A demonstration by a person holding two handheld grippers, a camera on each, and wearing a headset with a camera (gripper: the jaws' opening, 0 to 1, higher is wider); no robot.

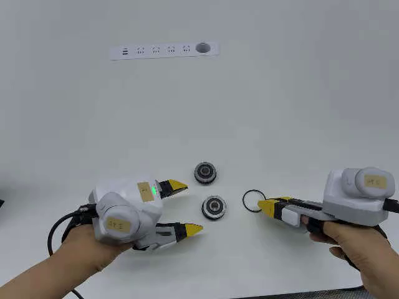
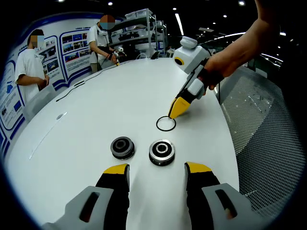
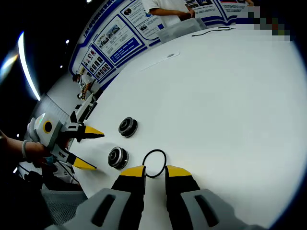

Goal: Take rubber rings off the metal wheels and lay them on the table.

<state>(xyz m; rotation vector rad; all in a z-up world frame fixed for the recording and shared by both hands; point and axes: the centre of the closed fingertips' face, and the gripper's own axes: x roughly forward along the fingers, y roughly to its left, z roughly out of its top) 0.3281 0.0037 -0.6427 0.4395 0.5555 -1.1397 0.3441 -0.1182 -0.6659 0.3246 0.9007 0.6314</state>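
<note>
Rubber ring, a thin black loop, lies flat on the smooth white surface, just off the yellow tips of the right hand-held gripper, which is narrowly parted and grasping nothing. A round metal wheel sits at its nine o'clock, a second wheel at ten. The left hand-held gripper gapes wide, released.

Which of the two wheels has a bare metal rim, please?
The wheel nearer the loose ring: its rim shines silver, while the farther wheel is black around its edge.

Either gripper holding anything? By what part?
Left gripper: open, empty. Right gripper: tips meet the near edge of the thin black rubber ring; grip cannot be told.
</note>
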